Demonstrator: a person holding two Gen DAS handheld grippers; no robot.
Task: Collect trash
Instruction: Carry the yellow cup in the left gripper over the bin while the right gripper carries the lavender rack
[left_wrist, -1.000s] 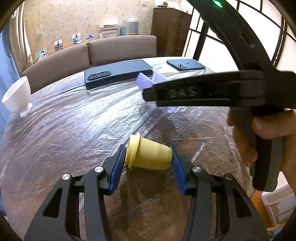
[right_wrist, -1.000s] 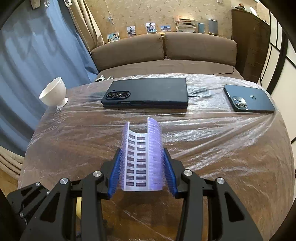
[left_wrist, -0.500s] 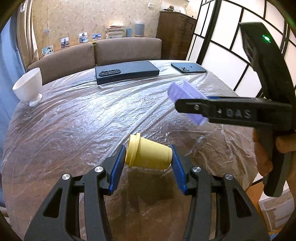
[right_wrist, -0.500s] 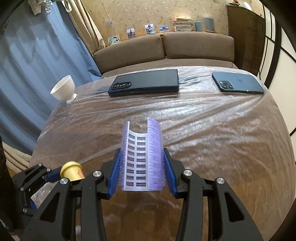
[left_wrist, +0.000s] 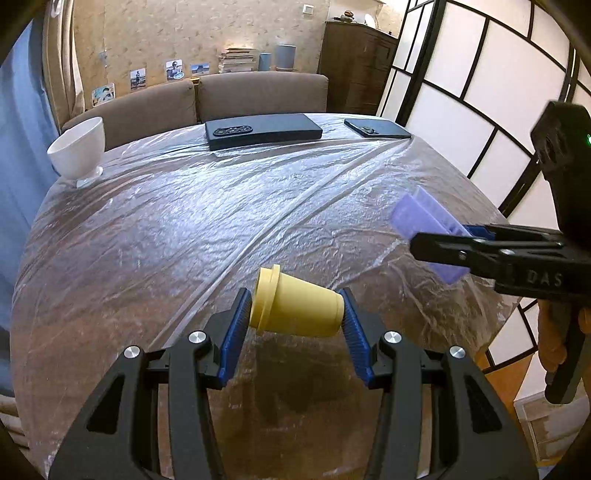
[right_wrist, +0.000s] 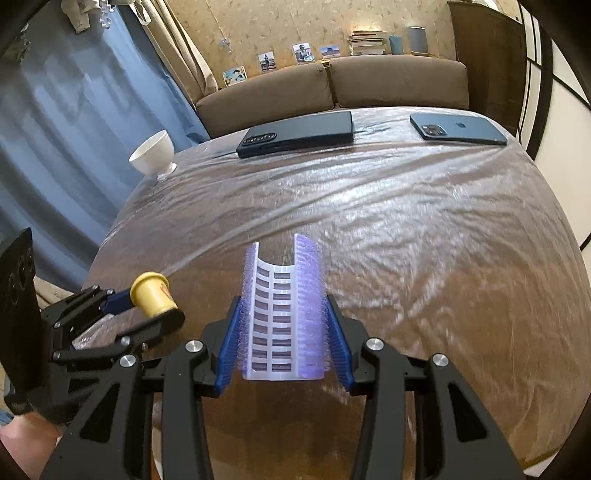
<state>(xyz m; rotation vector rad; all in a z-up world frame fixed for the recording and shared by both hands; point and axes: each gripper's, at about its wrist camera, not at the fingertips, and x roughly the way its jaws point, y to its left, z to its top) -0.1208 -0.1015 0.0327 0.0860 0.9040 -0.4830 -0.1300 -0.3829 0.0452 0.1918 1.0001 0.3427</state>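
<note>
Plastic-covered table (left_wrist: 229, 206) lay below while my left gripper (left_wrist: 295, 314) was clamped on the yellow cup (left_wrist: 299, 310) and my right gripper (right_wrist: 282, 332) on the purple bristled strip (right_wrist: 282, 306), both held clear, so best practice was carrying level, grips firm.

cup (left_wrist: 299, 310) pale yellow | bristly strip (right_wrist: 282, 314) lilac with white slotted back | gripper pads (left_wrist: 236, 332) blue, arms black | bowl (left_wrist: 75, 151) white | phones (left_wrist: 262, 131) black and dark blue | sofa (left_wrist: 192, 99) brown | curtain (right_wrist: 74, 122) blue
</note>
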